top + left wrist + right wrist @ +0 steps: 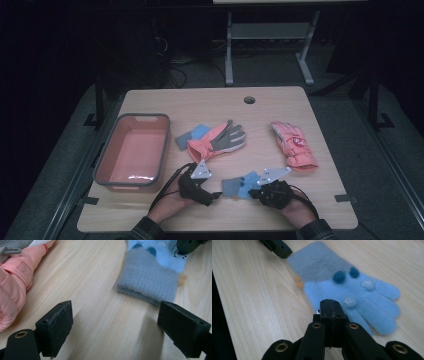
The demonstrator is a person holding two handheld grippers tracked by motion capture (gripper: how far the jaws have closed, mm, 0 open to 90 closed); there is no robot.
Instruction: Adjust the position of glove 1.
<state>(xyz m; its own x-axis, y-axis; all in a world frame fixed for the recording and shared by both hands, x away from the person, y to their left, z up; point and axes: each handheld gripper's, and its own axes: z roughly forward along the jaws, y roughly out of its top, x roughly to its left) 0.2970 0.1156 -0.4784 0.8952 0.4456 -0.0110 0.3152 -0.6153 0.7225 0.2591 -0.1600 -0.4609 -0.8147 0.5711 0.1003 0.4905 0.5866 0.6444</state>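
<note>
A light-blue knit glove with a grey cuff and small pompoms lies flat near the table's front edge, between the two grippers. My right gripper is shut, pad against pad, with its tip at the glove's palm edge; I cannot tell whether any fabric is pinched. In the high view it sits at the glove's right end. My left gripper stands open just above the bare wood, and the grey cuff lies a little ahead of its right jaw. From above, that gripper is at the cuff end.
A pink bin stands at the left. A second blue glove and a pink ski glove with a grey palm lie mid-table, another pink glove to the right. A cable hole is at the back.
</note>
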